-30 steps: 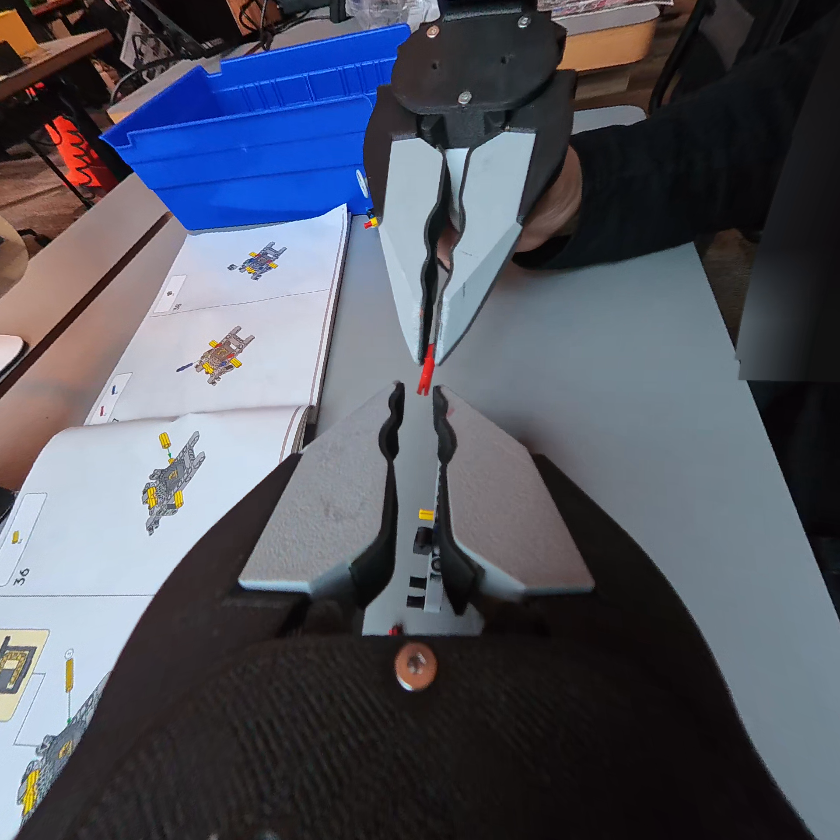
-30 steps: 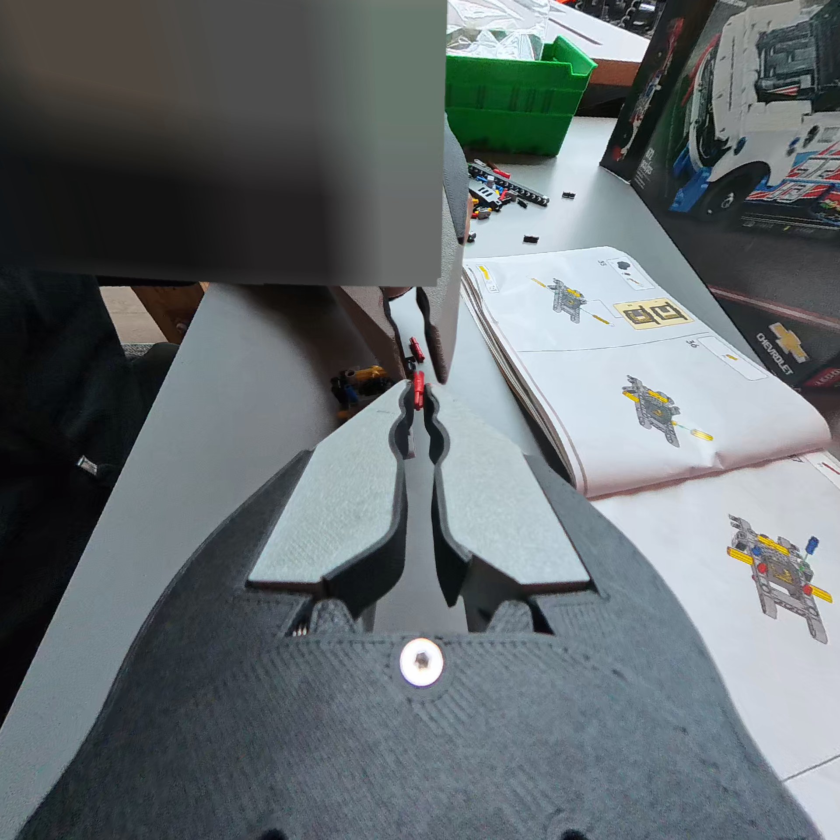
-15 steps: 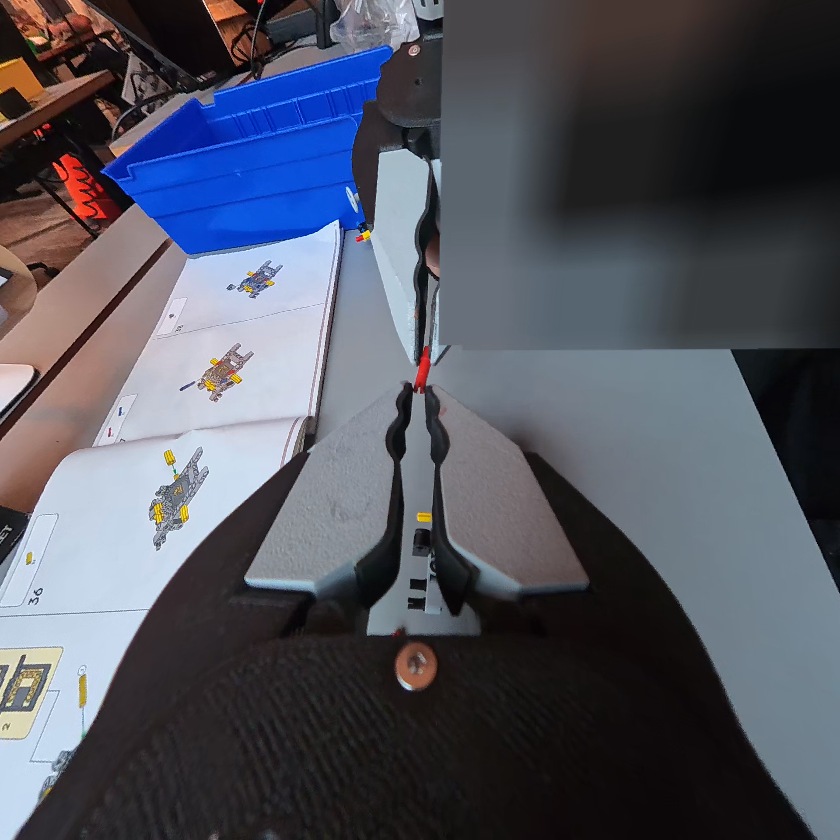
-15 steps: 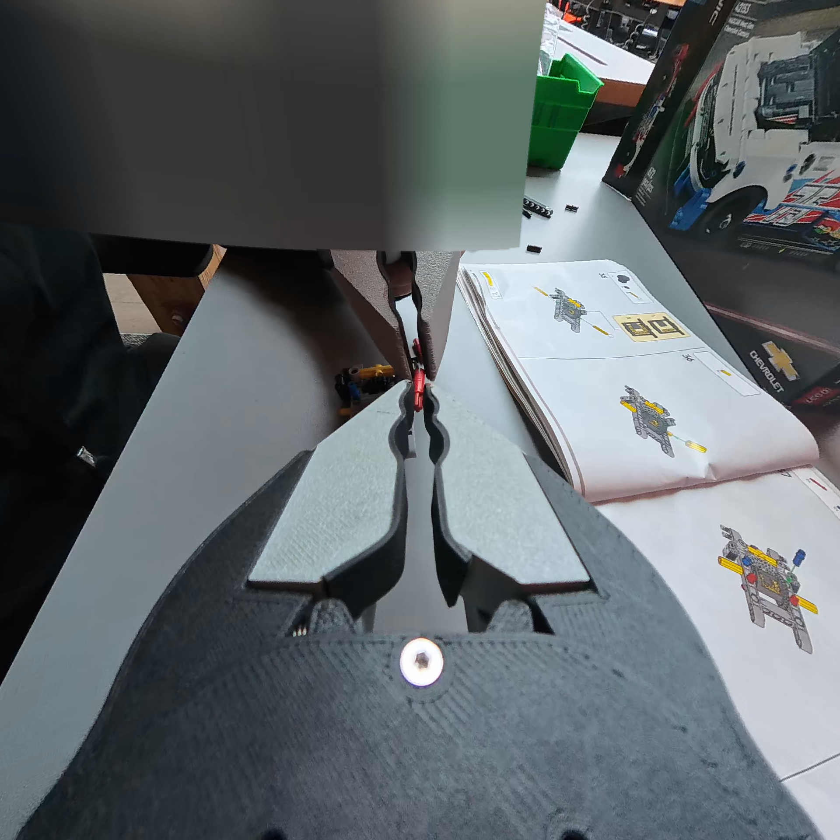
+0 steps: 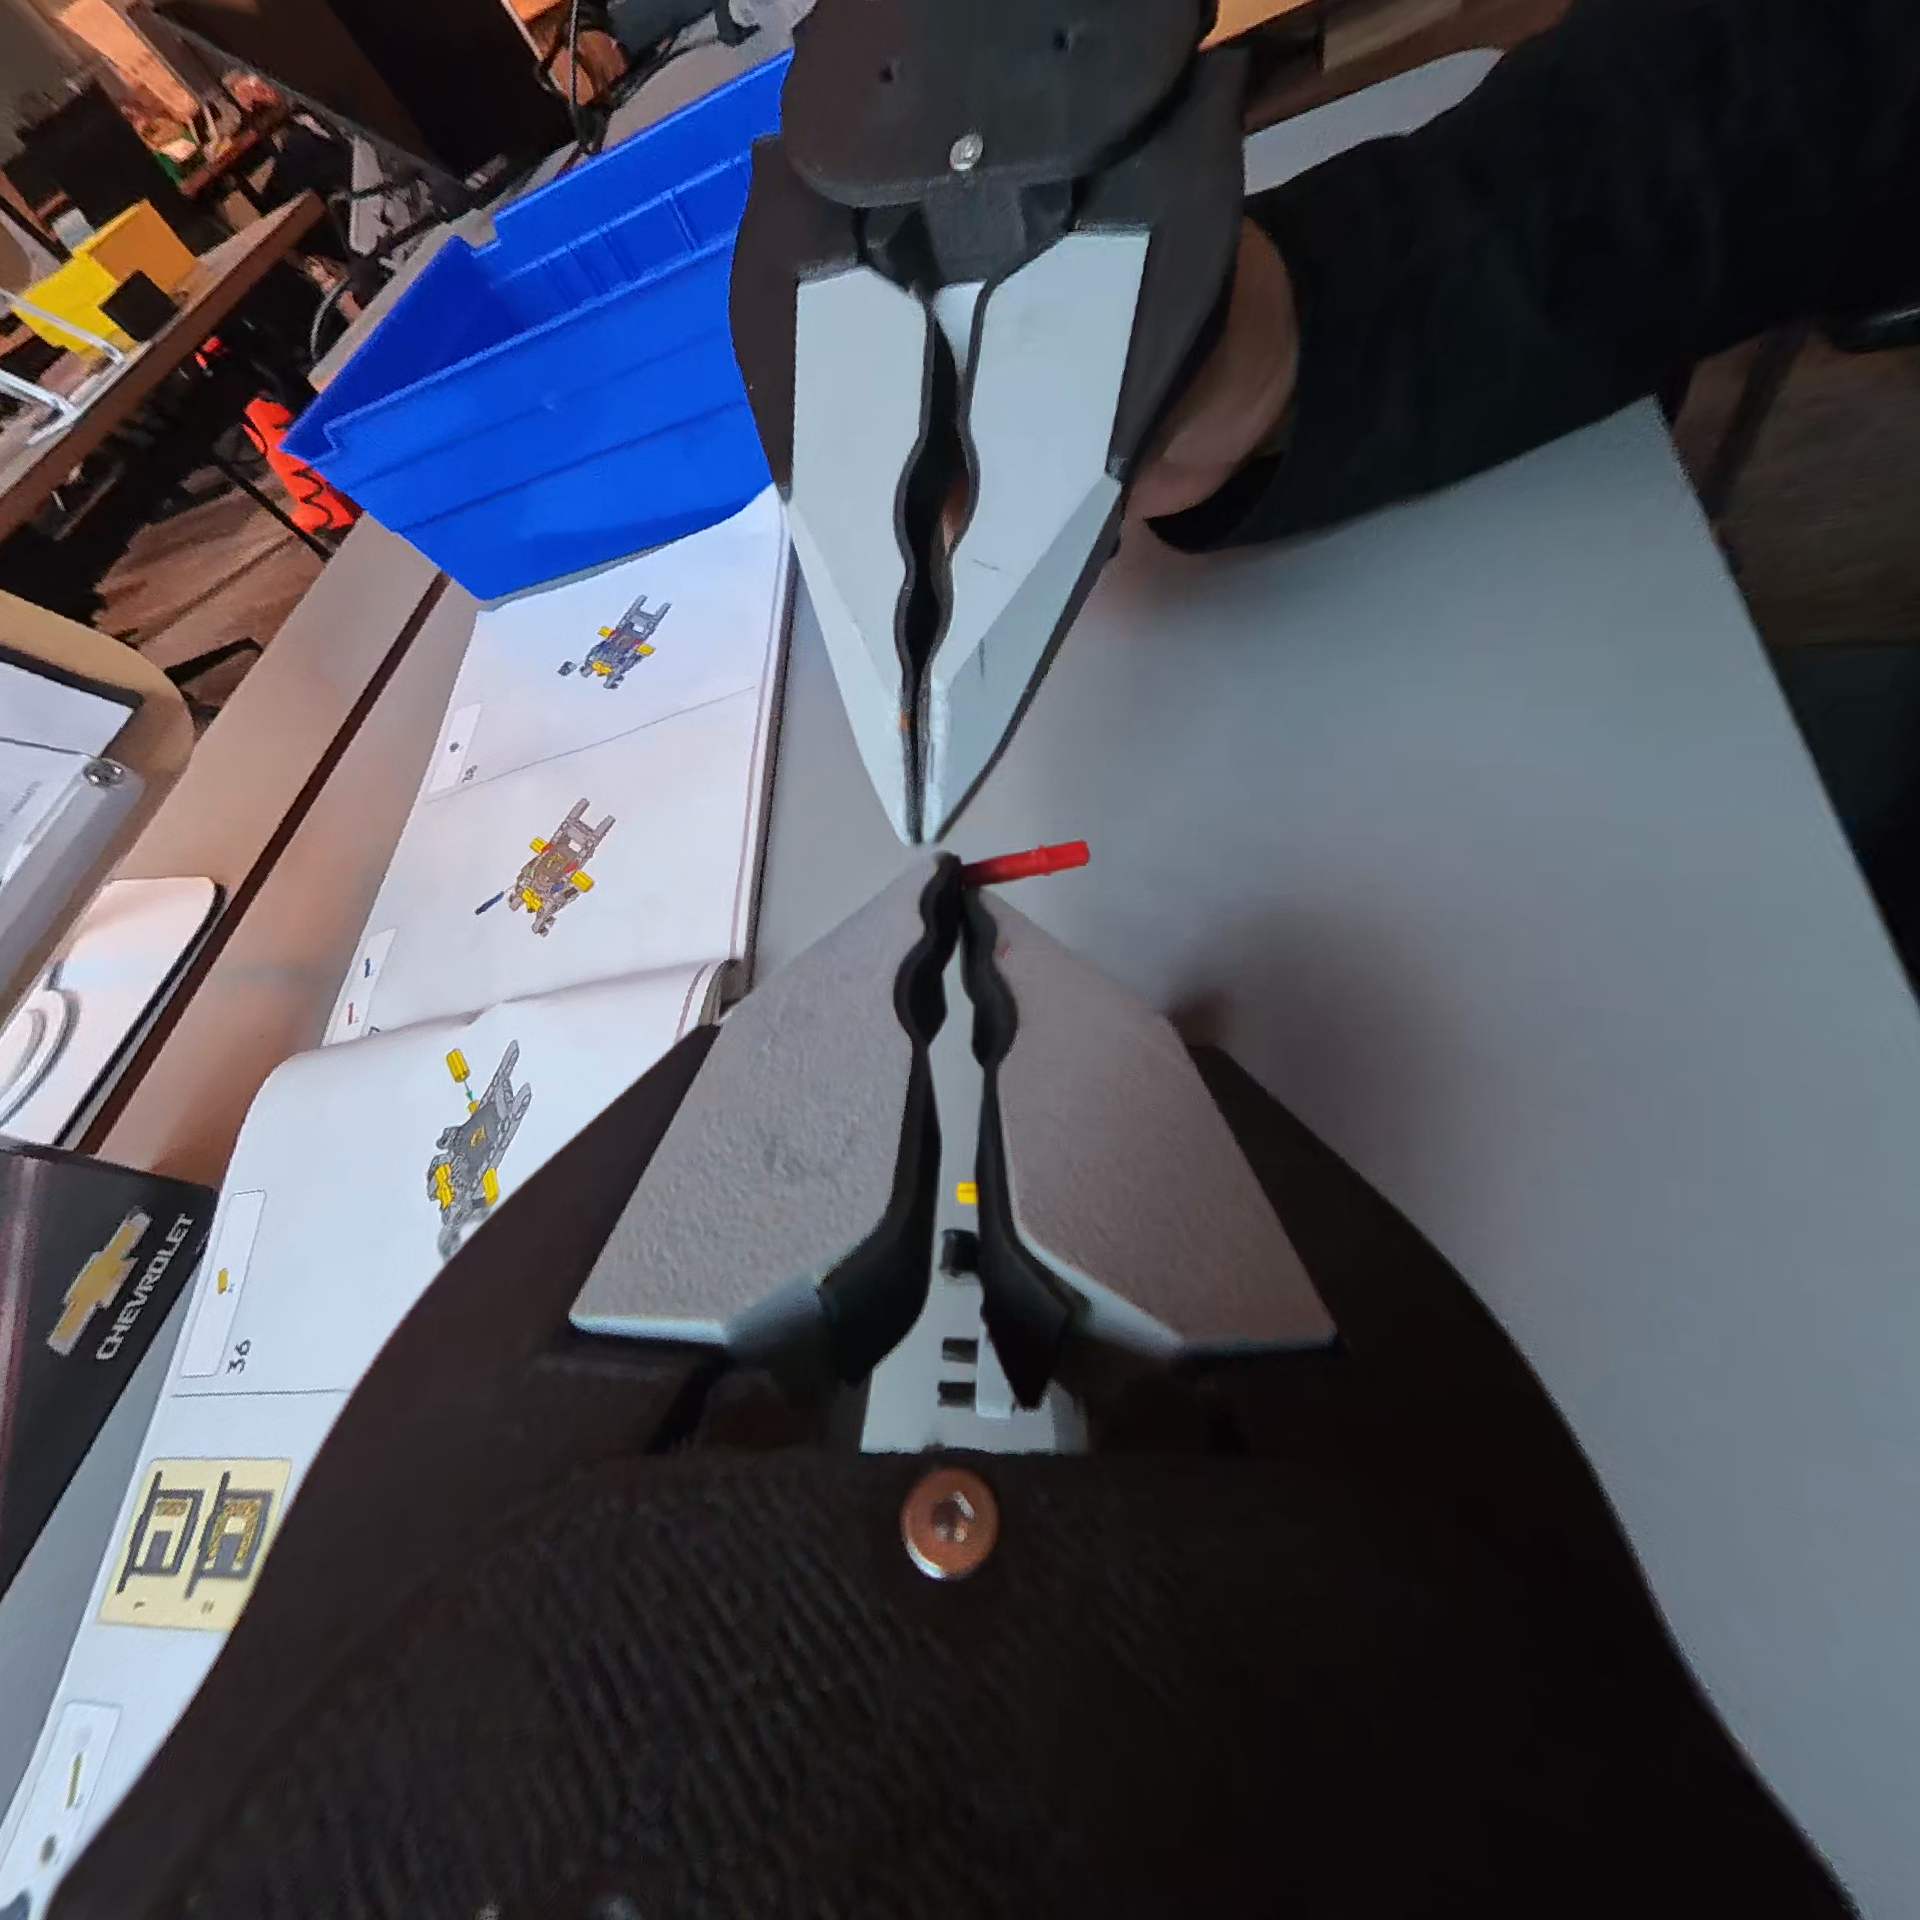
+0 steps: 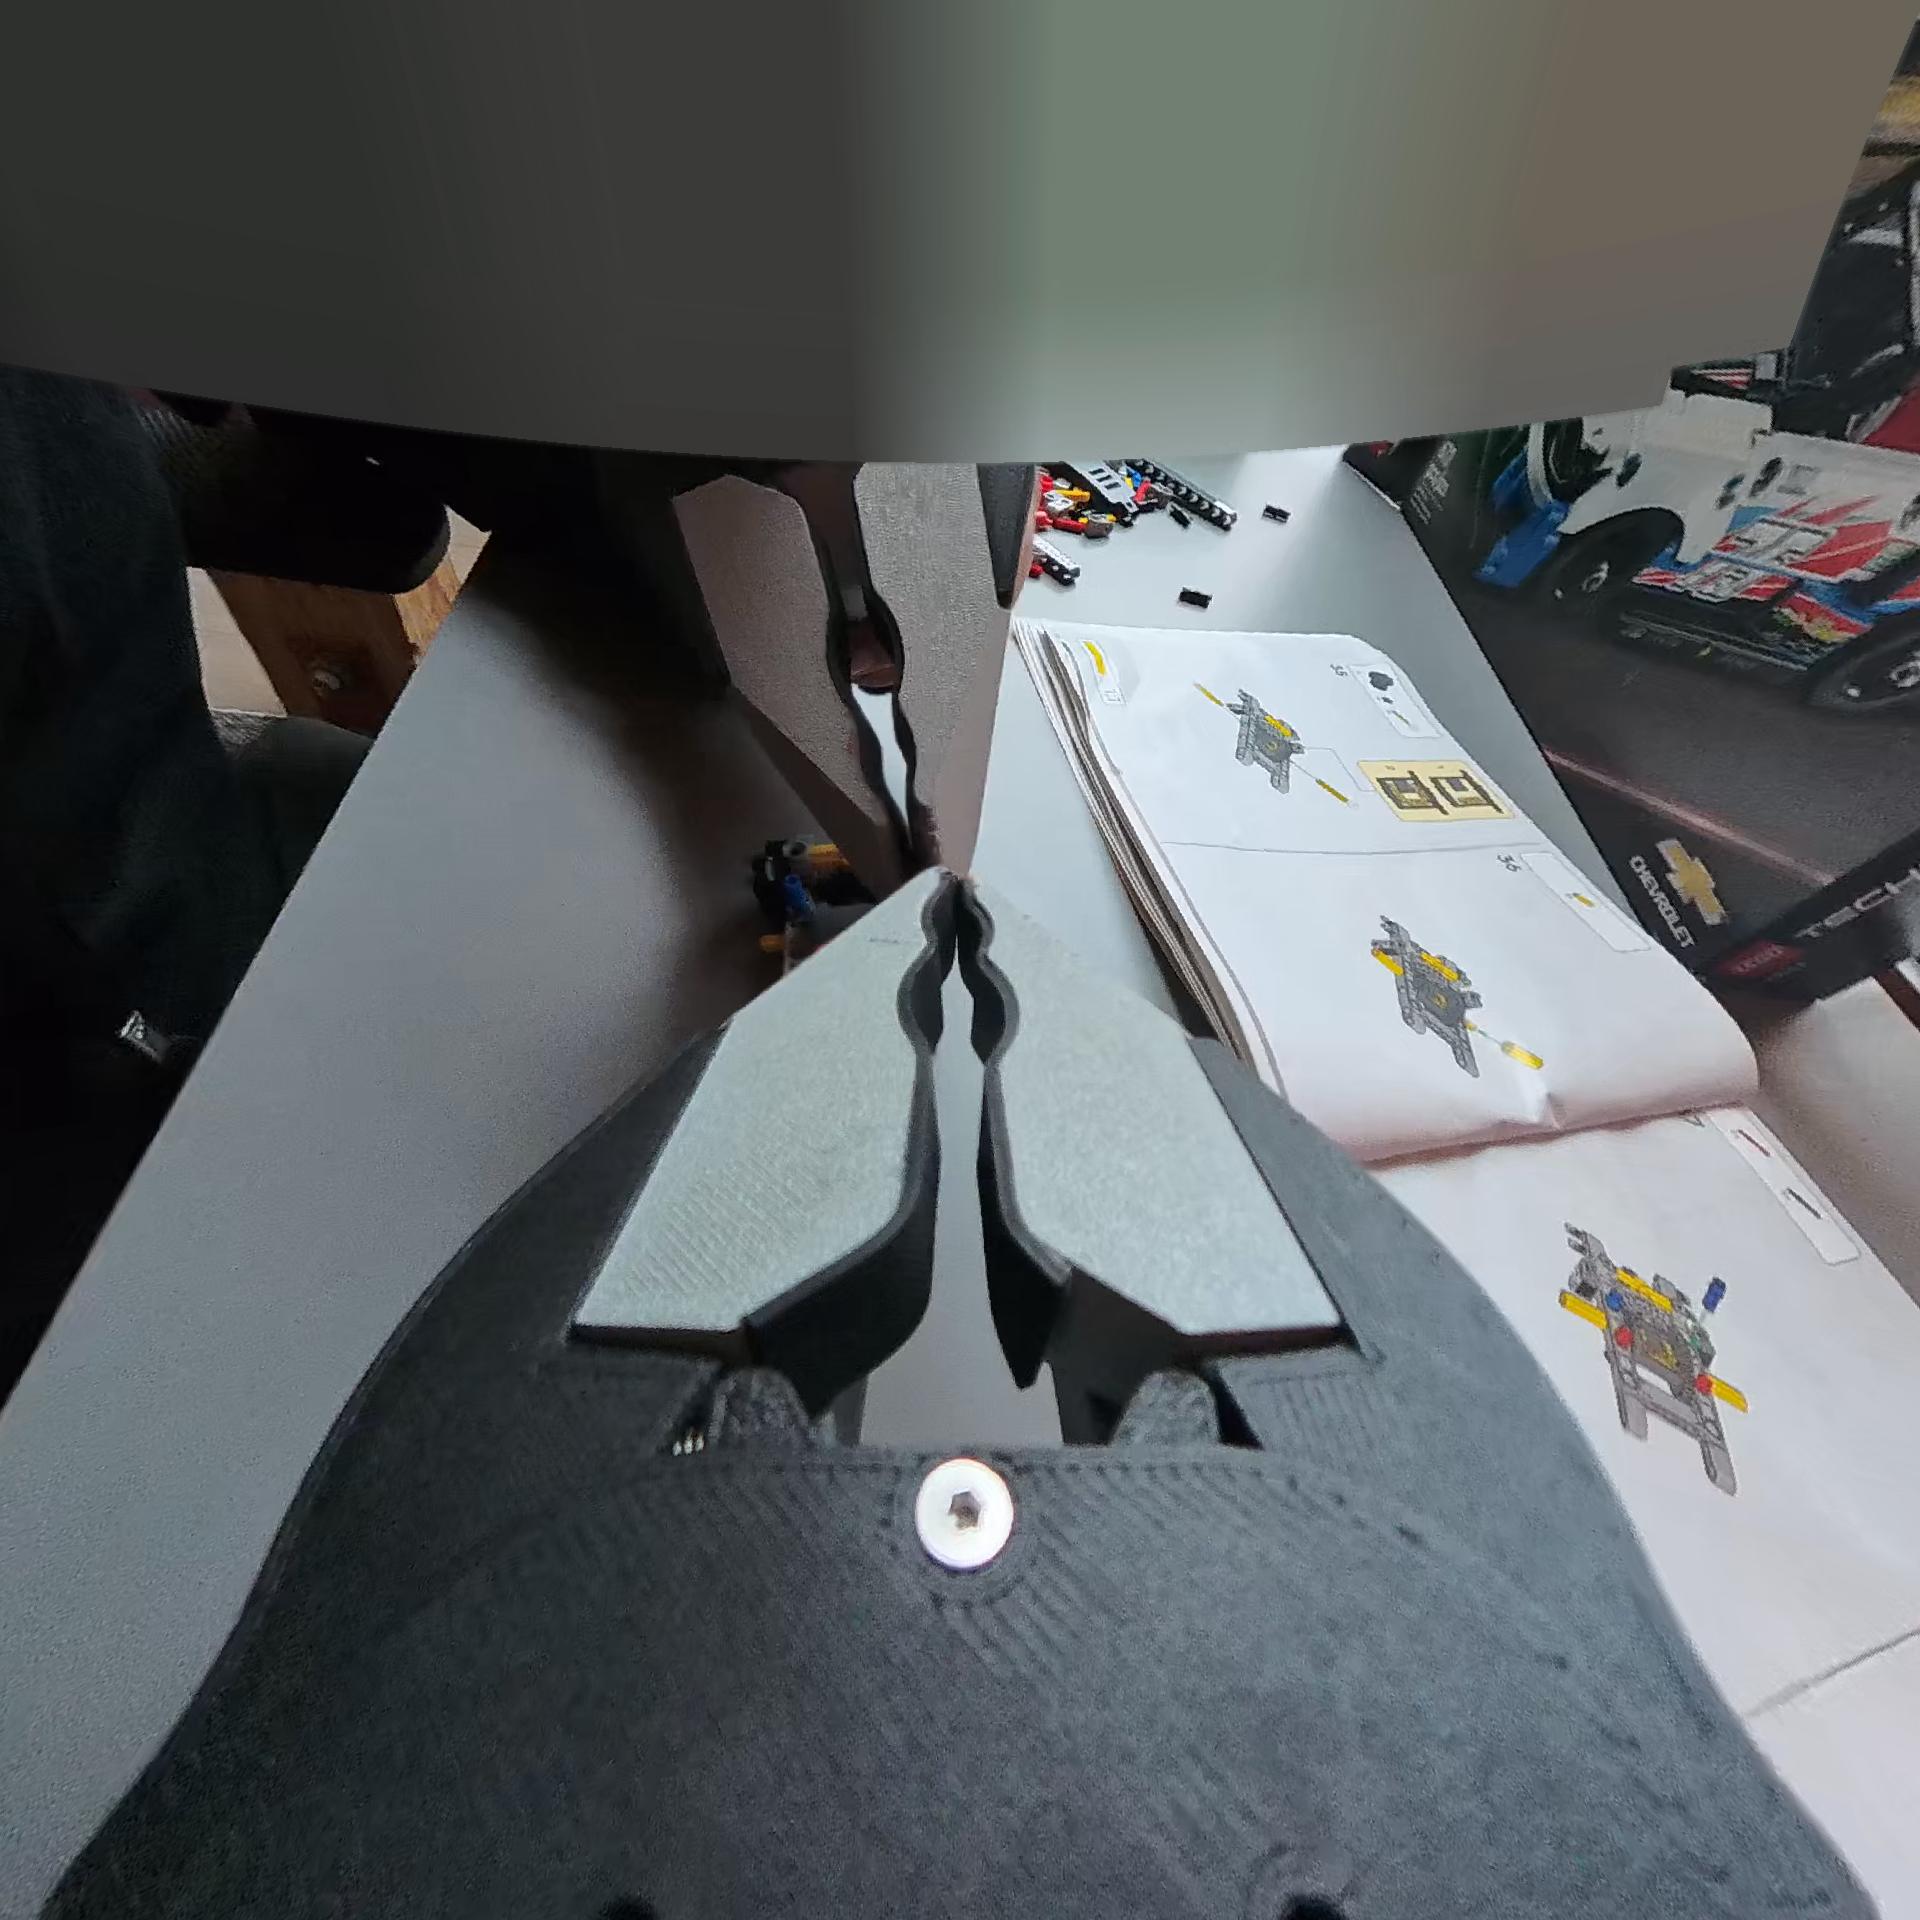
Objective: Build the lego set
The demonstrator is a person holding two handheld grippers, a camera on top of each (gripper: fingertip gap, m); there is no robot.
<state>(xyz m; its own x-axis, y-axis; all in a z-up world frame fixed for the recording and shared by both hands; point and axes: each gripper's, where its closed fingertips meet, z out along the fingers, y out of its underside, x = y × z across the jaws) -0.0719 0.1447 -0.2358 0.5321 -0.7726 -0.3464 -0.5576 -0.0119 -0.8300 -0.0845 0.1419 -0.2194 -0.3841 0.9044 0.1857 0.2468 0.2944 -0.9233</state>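
Left wrist view: left gripper [image 5: 948, 891] pinches a skinny red plastic pin [image 5: 1027, 864] poking toward 3 o'clock; right gripper [image 5: 918, 823] clenched, empty. Right wrist view hides the pin.

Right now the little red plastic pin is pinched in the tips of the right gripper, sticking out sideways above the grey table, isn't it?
Not quite: the small red plastic pin is pinched by the left gripper, not the right. The left wrist view shows it jutting sideways from those closed tips above the grey table. The right gripper is closed with nothing visible in it.
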